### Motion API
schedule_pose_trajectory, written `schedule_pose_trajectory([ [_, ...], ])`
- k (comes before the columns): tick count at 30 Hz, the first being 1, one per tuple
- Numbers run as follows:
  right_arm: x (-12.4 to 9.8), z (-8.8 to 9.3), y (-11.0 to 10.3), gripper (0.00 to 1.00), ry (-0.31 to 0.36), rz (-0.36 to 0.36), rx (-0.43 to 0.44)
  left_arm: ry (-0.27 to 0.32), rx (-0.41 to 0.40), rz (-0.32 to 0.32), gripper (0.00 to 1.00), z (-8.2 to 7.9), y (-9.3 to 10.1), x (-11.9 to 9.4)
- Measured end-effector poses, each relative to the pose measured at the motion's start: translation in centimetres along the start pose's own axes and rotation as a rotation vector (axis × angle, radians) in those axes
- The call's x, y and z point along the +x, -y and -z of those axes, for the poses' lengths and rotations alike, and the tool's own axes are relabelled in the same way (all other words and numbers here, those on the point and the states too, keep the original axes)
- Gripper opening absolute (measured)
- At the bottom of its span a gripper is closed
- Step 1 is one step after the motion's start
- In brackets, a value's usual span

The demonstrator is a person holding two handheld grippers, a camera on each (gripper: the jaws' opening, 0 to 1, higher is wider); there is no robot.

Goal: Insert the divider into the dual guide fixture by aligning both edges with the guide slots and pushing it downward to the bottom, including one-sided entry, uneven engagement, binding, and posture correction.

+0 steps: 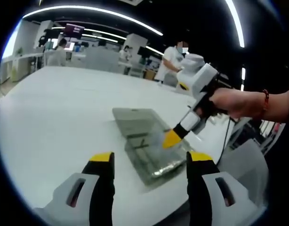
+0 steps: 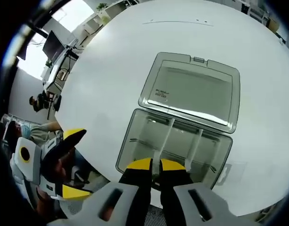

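While the right gripper [image 2: 155, 165] hung over the open clear box [image 2: 175, 150] with jaws nearly closed — dividers [image 2: 164, 139] visible there — the left gripper [image 1: 151, 160] stood wide apart, empty, nearby.

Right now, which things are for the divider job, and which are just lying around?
For the job:
- clear plastic box, open on the white table
- its hinged lid, laid flat
- dividers standing inside the box
- right gripper, fingers nearly together over the box
- left gripper, fingers apart

Just around:
- desks and monitors
- people
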State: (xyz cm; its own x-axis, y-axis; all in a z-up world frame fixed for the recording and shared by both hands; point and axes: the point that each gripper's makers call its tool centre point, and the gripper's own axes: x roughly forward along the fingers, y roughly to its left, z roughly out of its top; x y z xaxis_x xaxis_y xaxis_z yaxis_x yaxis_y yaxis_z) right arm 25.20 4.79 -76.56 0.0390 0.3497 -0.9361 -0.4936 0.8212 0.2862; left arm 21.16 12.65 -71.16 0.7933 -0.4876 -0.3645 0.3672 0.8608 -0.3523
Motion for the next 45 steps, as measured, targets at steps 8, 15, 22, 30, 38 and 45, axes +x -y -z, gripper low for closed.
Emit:
schedule_pose_trajectory([
  [8, 0.0, -0.1, -0.2, 0.00, 0.003, -0.001, -0.006, 0.003, 0.000, 0.003, 0.60, -0.1, 0.1, 0.1],
  [15, 0.1, -0.2, 0.0, 0.00, 0.000, -0.003, 0.001, -0.001, -0.004, 0.002, 0.60, 0.0, 0.0, 0.1],
  [22, 0.2, -0.2, -0.1, 0.00, -0.002, -0.003, -0.008, 0.003, -0.005, 0.000, 0.60, -0.1, -0.1, 0.1],
  [30, 0.4, -0.3, -0.3, 0.00, -0.007, 0.008, -0.040, -0.001, -0.008, 0.001, 0.60, 0.0, -0.1, 0.1],
  [38, 0.6, -0.3, -0.4, 0.00, -0.003, 0.015, -0.064, -0.001, -0.008, 0.003, 0.60, 0.0, -0.1, 0.3],
  [45, 1.0, -0.3, -0.6, 0.00, -0.004, 0.010, -0.077, -0.007, -0.008, 0.007, 0.60, 0.1, -0.1, 0.3],
])
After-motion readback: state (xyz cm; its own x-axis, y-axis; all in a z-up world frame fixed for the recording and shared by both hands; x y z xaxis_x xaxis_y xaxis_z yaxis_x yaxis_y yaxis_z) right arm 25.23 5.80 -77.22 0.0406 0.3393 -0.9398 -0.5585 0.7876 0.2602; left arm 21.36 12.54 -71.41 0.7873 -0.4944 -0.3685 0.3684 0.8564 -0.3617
